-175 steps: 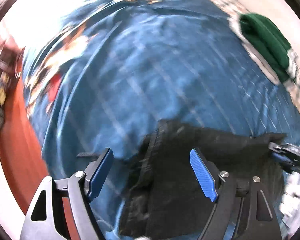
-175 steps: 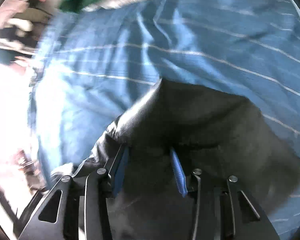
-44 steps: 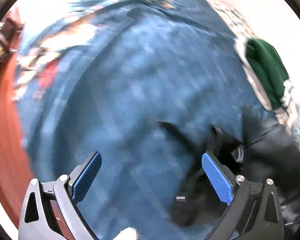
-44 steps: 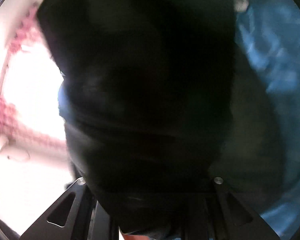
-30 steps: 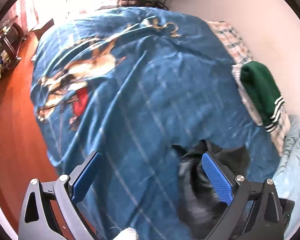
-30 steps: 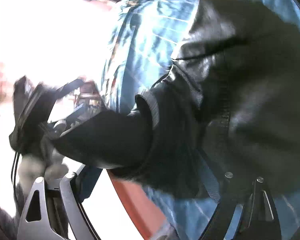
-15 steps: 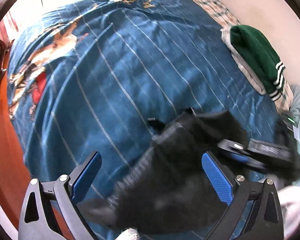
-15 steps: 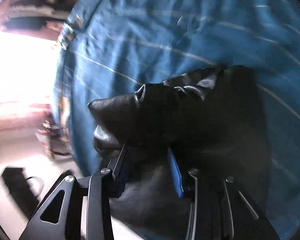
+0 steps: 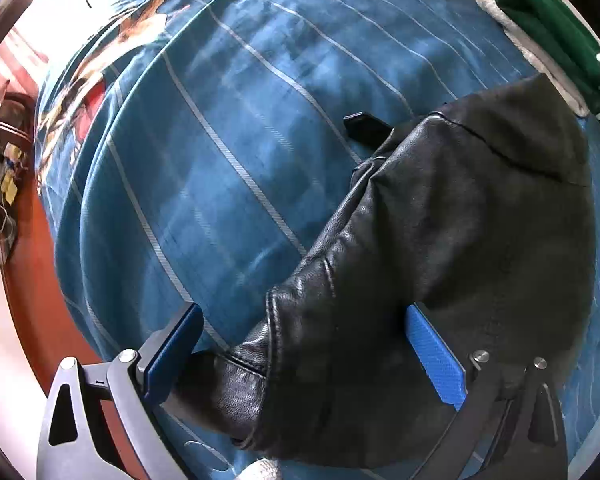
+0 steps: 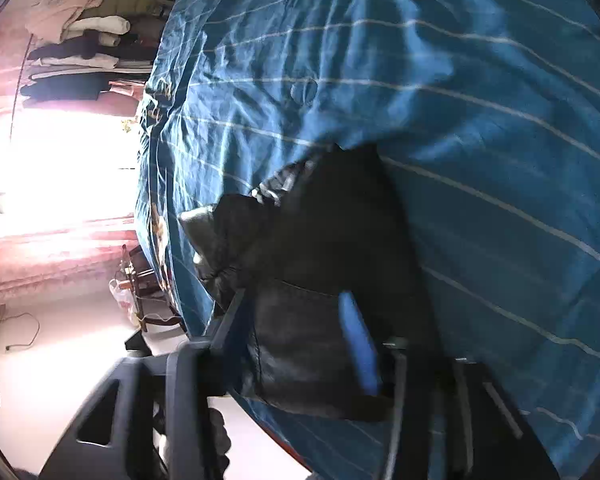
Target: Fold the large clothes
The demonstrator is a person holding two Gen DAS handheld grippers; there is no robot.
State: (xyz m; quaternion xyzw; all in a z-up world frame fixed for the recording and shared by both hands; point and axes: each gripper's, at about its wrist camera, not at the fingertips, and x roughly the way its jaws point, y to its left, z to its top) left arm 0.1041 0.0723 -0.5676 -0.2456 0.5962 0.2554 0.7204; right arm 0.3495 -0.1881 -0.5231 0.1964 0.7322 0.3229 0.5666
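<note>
A black leather jacket lies bunched on a blue striped bedspread near the bed's edge. My left gripper is open, its blue pads on either side of the jacket's sleeve end, not closed on it. In the right wrist view the jacket lies between the fingers of my right gripper, which is partly open around the leather; the view is blurred, so grip contact is unclear.
A folded green garment lies at the bed's far right by the wall. The red-brown floor runs along the bed's left edge. A clothes rack and a bright window stand beyond the bed. A small table stands by the bed.
The jacket has come down and spread over the bedspread under my left gripper, which has moved closer over it. My right gripper's jaws have widened around the leather and it has swung round.
</note>
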